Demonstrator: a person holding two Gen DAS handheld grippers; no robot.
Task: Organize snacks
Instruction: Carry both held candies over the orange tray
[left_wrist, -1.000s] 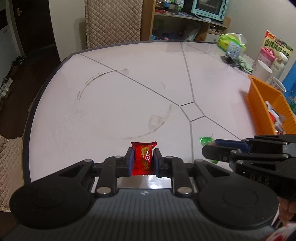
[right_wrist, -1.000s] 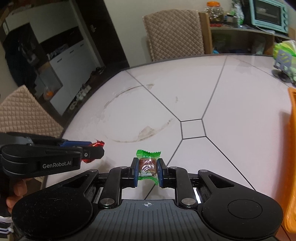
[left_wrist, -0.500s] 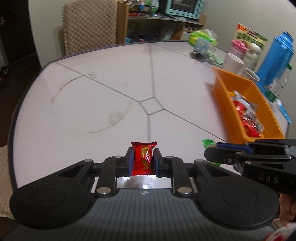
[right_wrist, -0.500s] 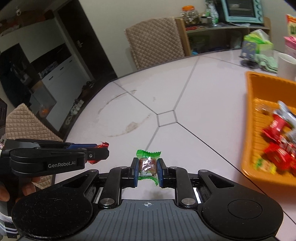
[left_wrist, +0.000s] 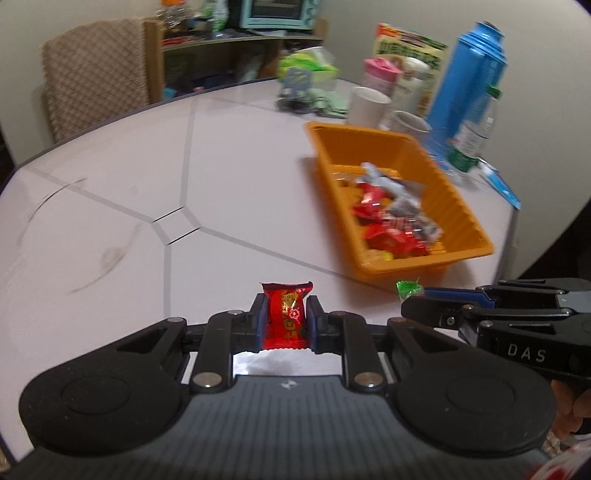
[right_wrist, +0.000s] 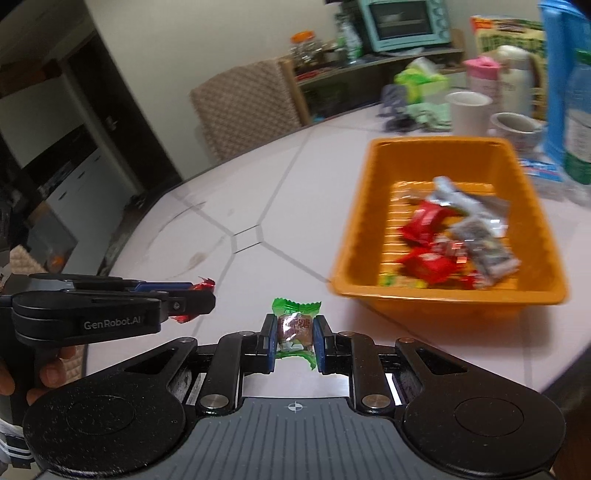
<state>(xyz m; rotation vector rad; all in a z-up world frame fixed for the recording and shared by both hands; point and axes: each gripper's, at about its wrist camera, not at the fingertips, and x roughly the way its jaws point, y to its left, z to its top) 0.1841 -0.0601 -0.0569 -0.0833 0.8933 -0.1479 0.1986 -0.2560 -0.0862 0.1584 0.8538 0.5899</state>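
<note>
you had the left gripper (left_wrist: 284, 319) pinched tight on a red candy (left_wrist: 286, 317), the wrapper standing upright between the blue pads with its crimped top poking out past them; your right gripper (right_wrist: 294, 338) was clamped the same way on a green-wrapped candy (right_wrist: 294, 325), its green frill showing above and below the pads; neither sweet touched the table (left_wrist: 240, 177) – both hung in the air over its near part.

the relation that mattered was the orange tray (right_wrist: 384, 184); it lay ahead and to the right of both tools, on the far-right side of the table, its long axis running away from you toward the white cups (right_wrist: 467, 110) and the blue flask (left_wrist: 469, 74); its near short wall faced the grippers, and red and silver wrapped snacks (right_wrist: 454, 236) were already piled inside, mostly toward the near end.

your right gripper sat nearer that near wall – in the left wrist view its tip (left_wrist: 410, 290) was just short of the tray's near corner; the left one sat further left and had more table to cross; so i'd judge the green candy was placed to go over the rim first, the red one following, each needing to clear the wall before letting go.
</note>
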